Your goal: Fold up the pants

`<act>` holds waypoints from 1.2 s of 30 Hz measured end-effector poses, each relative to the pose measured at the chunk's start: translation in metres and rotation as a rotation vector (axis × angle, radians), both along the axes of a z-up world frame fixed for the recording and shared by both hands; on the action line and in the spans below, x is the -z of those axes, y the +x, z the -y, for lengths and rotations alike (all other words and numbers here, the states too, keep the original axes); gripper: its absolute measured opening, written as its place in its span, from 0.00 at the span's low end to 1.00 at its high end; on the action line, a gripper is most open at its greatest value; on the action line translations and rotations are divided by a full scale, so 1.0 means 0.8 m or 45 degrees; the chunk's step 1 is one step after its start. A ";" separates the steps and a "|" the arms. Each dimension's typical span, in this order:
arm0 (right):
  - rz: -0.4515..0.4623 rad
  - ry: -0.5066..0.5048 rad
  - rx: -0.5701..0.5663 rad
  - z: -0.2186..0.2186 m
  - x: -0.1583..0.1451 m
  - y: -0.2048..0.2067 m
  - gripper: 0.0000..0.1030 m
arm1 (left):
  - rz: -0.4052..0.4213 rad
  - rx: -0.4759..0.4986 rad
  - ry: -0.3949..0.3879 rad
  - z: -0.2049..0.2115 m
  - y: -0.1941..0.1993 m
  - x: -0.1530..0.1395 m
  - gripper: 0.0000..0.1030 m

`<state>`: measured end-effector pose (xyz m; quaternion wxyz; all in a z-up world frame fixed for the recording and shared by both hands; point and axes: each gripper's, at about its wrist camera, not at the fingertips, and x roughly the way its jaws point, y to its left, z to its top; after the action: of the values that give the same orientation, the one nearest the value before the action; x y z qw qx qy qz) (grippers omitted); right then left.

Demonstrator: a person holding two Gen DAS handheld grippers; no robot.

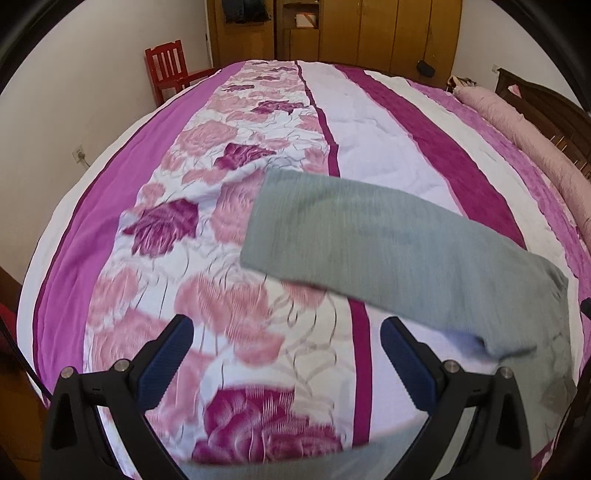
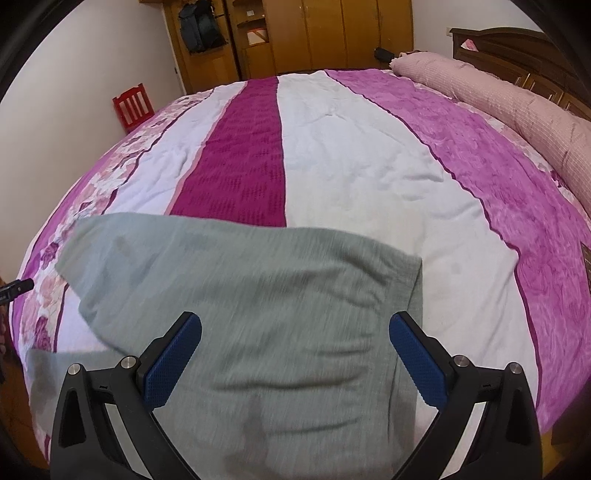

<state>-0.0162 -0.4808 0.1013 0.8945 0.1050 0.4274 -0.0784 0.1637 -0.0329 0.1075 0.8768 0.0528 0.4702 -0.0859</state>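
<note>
Grey-green pants (image 1: 388,240) lie on the bed, folded over on themselves so one leg band runs slantwise across the quilt. In the right wrist view the pants (image 2: 258,295) fill the near part of the frame, with a straight folded edge at the right. My left gripper (image 1: 287,332) stands open above the floral quilt, just left of the pants, holding nothing. My right gripper (image 2: 295,328) stands open right over the pants, its blue pads (image 2: 173,362) wide apart and empty. A dark tip of the left gripper (image 2: 16,286) shows at the left edge.
The bed's striped pink, purple and white quilt (image 2: 351,155) spreads ahead. A long pink bolster (image 2: 509,103) lies along the brown headboard (image 2: 517,48) at the right. A red chair (image 1: 168,68) stands by the wall, with wooden wardrobes (image 2: 314,33) behind.
</note>
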 end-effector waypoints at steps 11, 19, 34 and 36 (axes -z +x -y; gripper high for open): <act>-0.071 -0.006 0.017 0.028 0.028 0.067 1.00 | -0.040 0.019 0.005 0.023 0.086 0.025 1.00; -0.119 -0.008 0.005 0.041 0.056 0.118 1.00 | -0.073 -0.002 -0.029 0.031 0.159 0.051 1.00; -0.158 -0.027 -0.025 0.046 0.106 0.157 1.00 | -0.094 0.003 0.019 0.037 0.203 0.102 1.00; -0.139 -0.047 -0.022 0.043 0.109 0.157 1.00 | -0.072 0.006 0.009 0.037 0.204 0.106 1.00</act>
<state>0.1093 -0.5153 0.0141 0.8723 0.0805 0.4748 -0.0842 0.3271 -0.0623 0.0231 0.8626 0.0545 0.4951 -0.0880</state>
